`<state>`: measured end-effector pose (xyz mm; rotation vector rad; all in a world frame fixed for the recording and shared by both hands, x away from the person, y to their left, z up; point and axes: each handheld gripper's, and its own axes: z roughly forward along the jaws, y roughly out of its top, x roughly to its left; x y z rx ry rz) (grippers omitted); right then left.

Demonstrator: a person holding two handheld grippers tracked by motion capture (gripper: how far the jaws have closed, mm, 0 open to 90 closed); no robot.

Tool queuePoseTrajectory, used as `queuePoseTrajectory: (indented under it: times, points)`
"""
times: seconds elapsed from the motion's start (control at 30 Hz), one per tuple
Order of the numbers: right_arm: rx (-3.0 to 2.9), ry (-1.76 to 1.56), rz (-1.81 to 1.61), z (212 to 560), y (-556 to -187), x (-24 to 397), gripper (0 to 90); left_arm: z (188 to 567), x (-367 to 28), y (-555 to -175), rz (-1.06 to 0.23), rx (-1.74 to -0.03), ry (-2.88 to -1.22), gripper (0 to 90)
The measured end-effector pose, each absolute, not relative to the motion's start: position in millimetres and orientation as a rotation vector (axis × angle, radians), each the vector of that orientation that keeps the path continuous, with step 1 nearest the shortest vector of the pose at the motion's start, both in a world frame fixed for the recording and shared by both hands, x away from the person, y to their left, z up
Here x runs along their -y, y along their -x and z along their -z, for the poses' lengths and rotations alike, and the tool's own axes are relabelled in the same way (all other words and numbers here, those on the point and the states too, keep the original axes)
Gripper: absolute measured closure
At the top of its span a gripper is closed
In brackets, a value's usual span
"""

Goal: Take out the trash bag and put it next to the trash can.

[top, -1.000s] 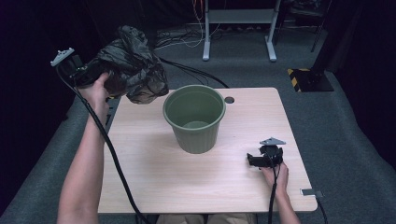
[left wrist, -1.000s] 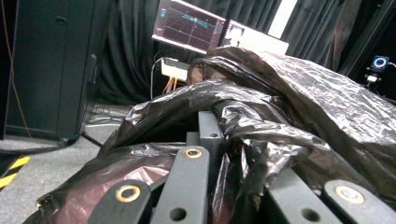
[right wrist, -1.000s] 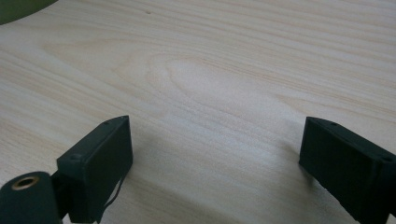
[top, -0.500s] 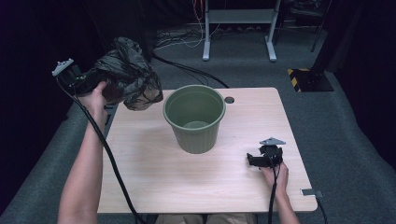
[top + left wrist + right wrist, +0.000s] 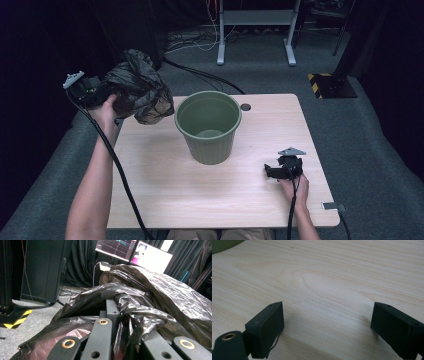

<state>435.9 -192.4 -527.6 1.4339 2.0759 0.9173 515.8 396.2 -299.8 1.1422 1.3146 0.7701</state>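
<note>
No brand, label or writing is legible anywhere. The left gripper is clamped on one crumpled black plastic bag, held above the table's left rear corner. One green bucket stands right of it. The right gripper rests on the table, jaws wide apart, gripping nothing.

Bag: thin black plastic film, glossy, heavily crinkled. Bucket: olive-green plastic, matt, smooth walls. Table: pale wood-grain top, smooth, low sheen. Right gripper jaws: black matt plastic w/ brass-coloured inserts. Floor: grey carpet-like cloth, rough.
</note>
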Motion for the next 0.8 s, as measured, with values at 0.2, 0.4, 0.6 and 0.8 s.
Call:
queuePoseTrajectory:
  times: [0.2, 0.4, 0.6, 0.8]
  points:
    - [-2.074, -1.433, -0.918, 528, -436, 192, 10.9, 311, -394, -518, -0.758, -1.333, -1.151, 90.0]
    - [-2.073, -1.432, -0.918, 528, -436, 193, 11.2, 326, -391, -523, -0.742, -1.354, -1.167, 90.0]
    - [-2.073, -1.431, -0.918, 528, -436, 193, 11.4, 346, -388, -528, -0.718, -1.379, -1.189, 89.9]
    - [-2.073, -1.43, -0.918, 528, -436, 192, 11.5, 366, -381, -533, -0.69, -1.399, -1.224, 89.9]
